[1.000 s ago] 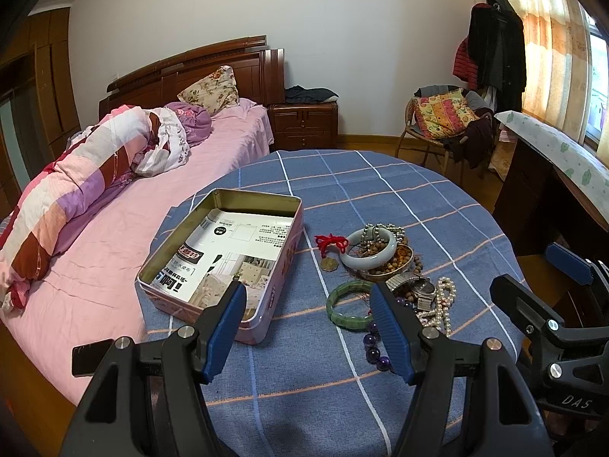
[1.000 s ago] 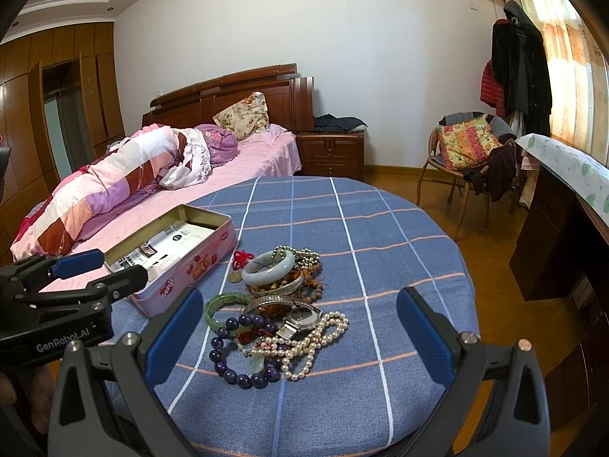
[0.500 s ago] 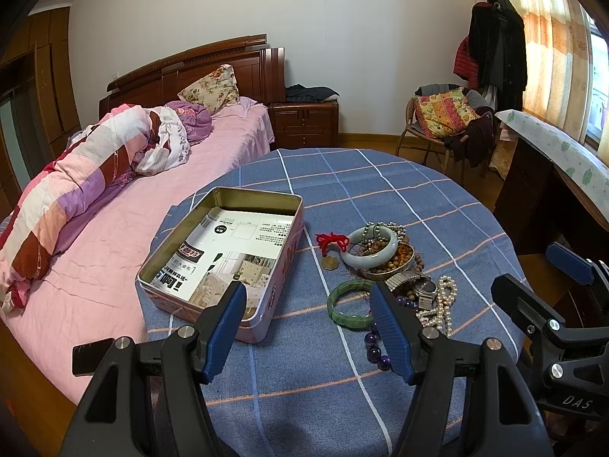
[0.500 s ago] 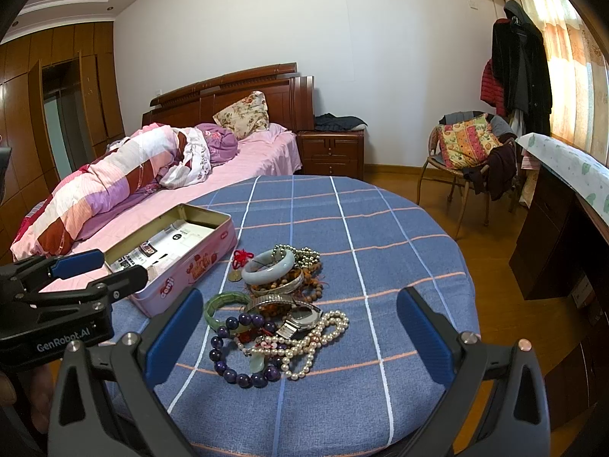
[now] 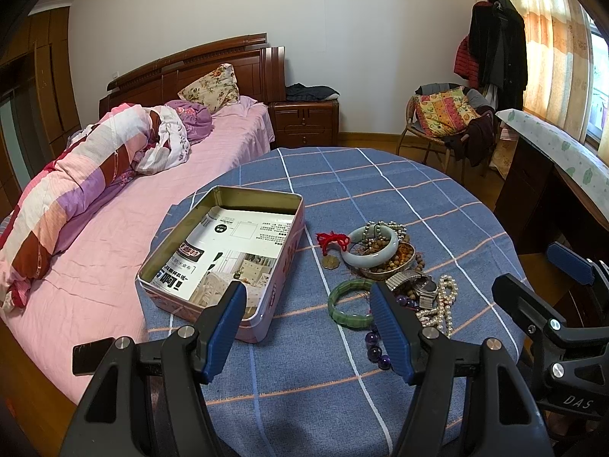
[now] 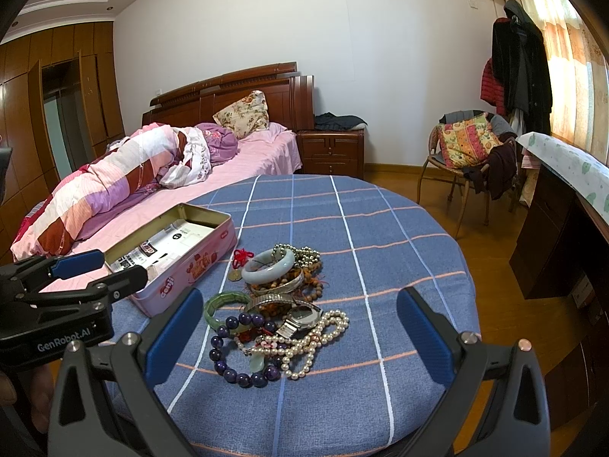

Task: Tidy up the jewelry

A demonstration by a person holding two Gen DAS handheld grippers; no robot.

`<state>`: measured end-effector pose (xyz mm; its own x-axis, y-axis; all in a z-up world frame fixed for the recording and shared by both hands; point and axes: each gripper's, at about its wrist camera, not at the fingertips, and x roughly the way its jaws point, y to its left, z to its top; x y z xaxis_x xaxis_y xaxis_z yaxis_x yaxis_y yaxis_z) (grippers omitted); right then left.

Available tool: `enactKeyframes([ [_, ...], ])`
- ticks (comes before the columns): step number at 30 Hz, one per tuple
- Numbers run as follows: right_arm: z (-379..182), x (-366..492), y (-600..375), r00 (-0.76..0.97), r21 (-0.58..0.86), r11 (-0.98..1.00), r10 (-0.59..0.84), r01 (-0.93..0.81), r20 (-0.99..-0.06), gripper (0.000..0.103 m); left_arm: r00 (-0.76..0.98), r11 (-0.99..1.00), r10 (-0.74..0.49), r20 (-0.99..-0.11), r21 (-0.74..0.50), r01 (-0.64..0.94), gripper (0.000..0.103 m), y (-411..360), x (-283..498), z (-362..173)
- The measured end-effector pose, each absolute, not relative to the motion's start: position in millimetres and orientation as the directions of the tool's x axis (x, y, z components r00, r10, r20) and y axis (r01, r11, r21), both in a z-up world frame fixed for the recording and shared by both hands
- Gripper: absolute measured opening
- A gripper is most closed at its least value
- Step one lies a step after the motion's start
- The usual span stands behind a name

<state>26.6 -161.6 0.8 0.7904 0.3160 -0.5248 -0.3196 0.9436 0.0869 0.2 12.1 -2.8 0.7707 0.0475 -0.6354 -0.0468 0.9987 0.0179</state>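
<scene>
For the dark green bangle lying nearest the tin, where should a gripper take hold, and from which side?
Probably the green bangle by its rim on the tin side, approached from above with one finger inside the ring. It lies flat on the tablecloth, and that arc is bare, whereas the opposite arc meets the purple bead bracelet and watch.

Jewelry heap (image 6: 281, 304) on blue checked tablecloth (image 6: 380, 236) between wide-spread right tongs (image 6: 300, 337), pink tin (image 6: 179, 255) alongside.

On the round table with the blue checked cloth (image 6: 399, 236) stands one open pink rectangular tin box (image 6: 182, 251) lined with one printed paper sheet (image 5: 236, 247). Beside it lie two jade-like bangles, one pale grey-green (image 6: 268, 266) and one darker green (image 6: 219, 306). There is also one purple bead bracelet (image 6: 236, 346), one white pearl strand (image 6: 323, 331), one silver metal wristwatch (image 6: 300, 316) and one red knotted cord (image 6: 243, 256).
</scene>
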Motion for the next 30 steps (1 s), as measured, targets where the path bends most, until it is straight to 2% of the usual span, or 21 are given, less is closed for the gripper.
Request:
enactKeyframes([
  [13,0.2,30.9,-164.8,0.787,0.088,0.943,0.317,-0.321,-0.529,0.103,0.758,0.999,0.044,-0.651,0.025,-0.037,0.067,13.9,3.1,-11.6],
  [20,-19.6,68.2,-195.1,0.789,0.083,0.968,0.242,-0.237,-0.565,0.103,0.753,0.998,0.058,-0.655,0.057,-0.027,0.067,14.7,26.7,-18.5],
  [26,-31.0,96.9,-213.1,0.769,0.099,0.973,0.227,-0.21,-0.597,0.103,0.743,1.0,-0.008,-0.669,0.001,0.012,0.067,3.1,64.1,-23.3],
  [30,-34.7,103.9,-212.8,0.762,0.089,0.971,0.229,-0.222,-0.605,0.103,0.743,0.997,-0.021,-0.669,0.038,0.062,0.067,-21.7,85.0,-31.2],
])
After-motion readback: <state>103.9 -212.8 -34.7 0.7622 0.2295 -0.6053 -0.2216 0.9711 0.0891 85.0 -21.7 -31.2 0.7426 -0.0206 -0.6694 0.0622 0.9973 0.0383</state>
